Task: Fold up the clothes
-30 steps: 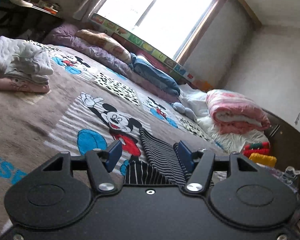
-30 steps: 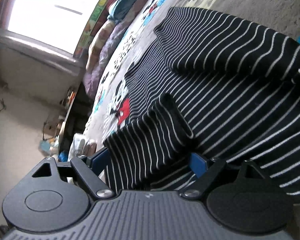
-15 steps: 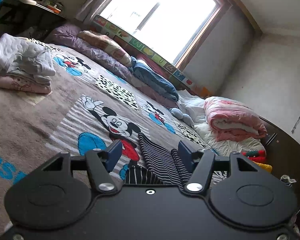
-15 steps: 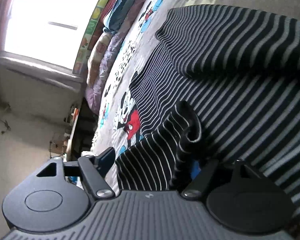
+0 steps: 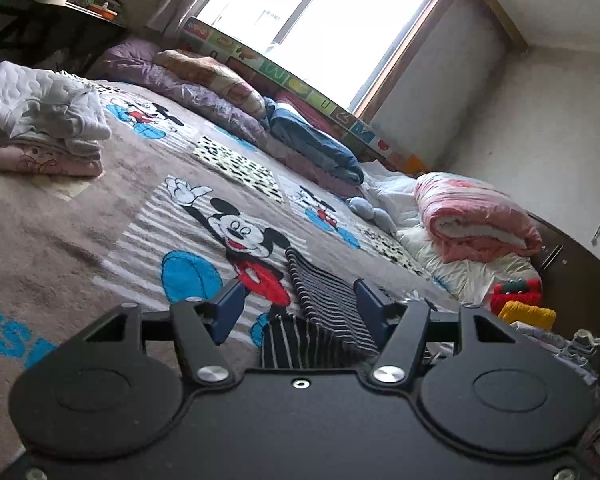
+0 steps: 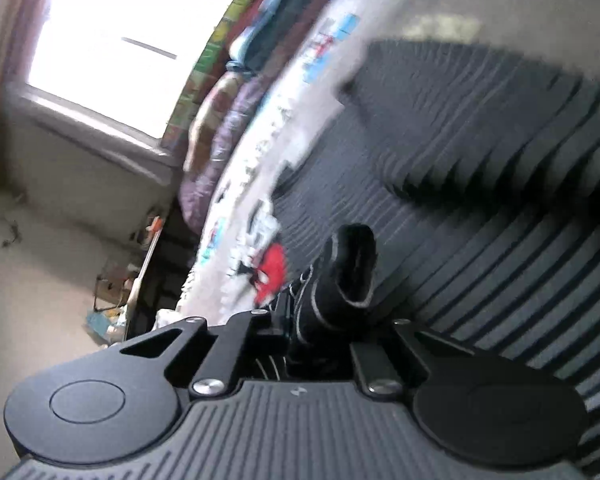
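- Striped black-and-white knit garment (image 6: 480, 208) spread on a grey cartoon-mouse bedspread (image 5: 80, 216), one part already doubled over on top of the rest at its far side.
- Right gripper (image 6: 324, 320), a black two-finger tool, is now clenched on a rolled cuff-like end of the garment; half a second ago its jaws stood wide with the fabric only lying between them.
- Right wrist view is smeared with motion blur, which suggests the hand is swinging as it lifts the pinched end.
- Left gripper (image 5: 298, 304), blue-padded, has barely changed over the last second: jaws spread, a striped fold lying between them near the right pad, nothing gripped.
- Judged from this, a fold is under way: the right hand has taken its hold, and the loose end looks set to be carried across the body of the garment.
- Stack of folded pale and pink laundry (image 5: 40, 136) sits well apart at the bed's left; a rolled pink quilt (image 5: 472, 216) lies by the far wall.
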`<state>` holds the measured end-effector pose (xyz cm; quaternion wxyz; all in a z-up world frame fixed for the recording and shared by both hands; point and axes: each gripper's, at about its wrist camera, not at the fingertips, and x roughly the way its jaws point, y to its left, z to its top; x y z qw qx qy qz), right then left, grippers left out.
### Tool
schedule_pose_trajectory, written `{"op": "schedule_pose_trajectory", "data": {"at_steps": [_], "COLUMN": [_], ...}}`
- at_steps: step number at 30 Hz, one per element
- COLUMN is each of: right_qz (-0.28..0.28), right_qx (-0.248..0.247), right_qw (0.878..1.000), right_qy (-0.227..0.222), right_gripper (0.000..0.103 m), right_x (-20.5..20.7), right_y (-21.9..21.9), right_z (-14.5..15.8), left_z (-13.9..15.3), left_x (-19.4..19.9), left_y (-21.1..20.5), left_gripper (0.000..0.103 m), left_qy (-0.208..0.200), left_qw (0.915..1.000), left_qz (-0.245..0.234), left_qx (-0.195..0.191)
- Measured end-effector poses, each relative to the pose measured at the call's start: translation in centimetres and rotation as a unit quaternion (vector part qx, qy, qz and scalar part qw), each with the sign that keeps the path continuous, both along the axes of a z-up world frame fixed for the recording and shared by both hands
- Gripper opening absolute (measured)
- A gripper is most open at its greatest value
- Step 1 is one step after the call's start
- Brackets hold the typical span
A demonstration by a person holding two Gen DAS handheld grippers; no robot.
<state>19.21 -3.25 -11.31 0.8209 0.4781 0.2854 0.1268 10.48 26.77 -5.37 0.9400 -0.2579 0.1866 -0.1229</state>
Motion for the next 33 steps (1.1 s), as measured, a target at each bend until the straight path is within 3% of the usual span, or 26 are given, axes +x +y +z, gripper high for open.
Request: {"op": "schedule_pose_trajectory", "data": {"at_steps": [11, 20, 30, 32, 33], "right_qz": [0.057, 0.094, 0.091, 0.087, 0.085], "right_qx": [-0.088, -0.160, -0.169, -0.167, -0.165], "right_qw": [0.990, 0.975, 0.972, 0.972, 0.973], "right_qy": [-0.090, -0.122, -0.138, -0.139, -0.138], "right_gripper": [0.007, 0.007, 0.007, 0.007, 0.007], "right_x": [2.7, 3.7, 4.2, 4.2, 4.2], "right_y": [-3.0, -4.0, -6.5, -7.4, -7.9], "right_z": [8.7, 13.4, 16.0, 16.0, 16.0], "left_z": [-1.2, -2.6, -4.7, -4.8, -4.8], "left_x": [0.3, -0.9, -2.0, -2.4, -2.6], "left_y": [-3.0, -8.4, -13.6, -14.9, -15.6], "left_gripper": [0.064, 0.066, 0.066, 0.063, 0.057], "left_qy": [0.041, 0.066, 0.085, 0.074, 0.066], "left_qw": [0.9972, 0.9879, 0.9810, 0.9780, 0.9747], "left_qz": [-0.036, -0.096, -0.091, -0.083, -0.074], "left_qx": [0.052, 0.103, 0.149, 0.176, 0.200]}}
